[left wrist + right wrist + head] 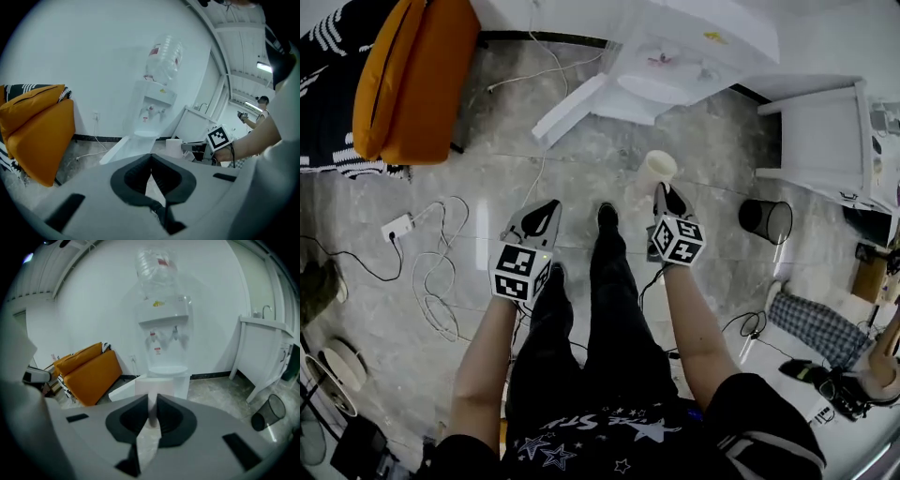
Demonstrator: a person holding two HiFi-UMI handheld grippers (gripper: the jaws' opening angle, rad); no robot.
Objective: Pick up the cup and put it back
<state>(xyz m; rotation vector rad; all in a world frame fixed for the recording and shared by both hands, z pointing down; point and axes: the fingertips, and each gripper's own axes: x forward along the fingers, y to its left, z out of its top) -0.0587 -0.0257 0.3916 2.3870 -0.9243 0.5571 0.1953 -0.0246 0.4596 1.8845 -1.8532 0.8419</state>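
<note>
**Cup pinched at the wall, carried clear of the floor**

The jaws of the right gripper are drawn in to a narrow slit, and the pale wall of the cup is clamped between the pads. The grip appears to be taken on the thin wall rather than round the body, since jaws this close could not span the cup. The jaws of the left gripper are brought together at the tips with nothing between them. It is held beside the other as a spare hand, presumably because a light cup needs only one grip.

The cup is thus kept in the air in front of the person, above the marbled floor and touching nothing but the pads. Both grippers are pointed toward the water dispenser against the white wall — its ledge is judged a likely spot for setting the cup back, though this cannot be confirmed. A dark waste bin stands well apart to the right.
</note>
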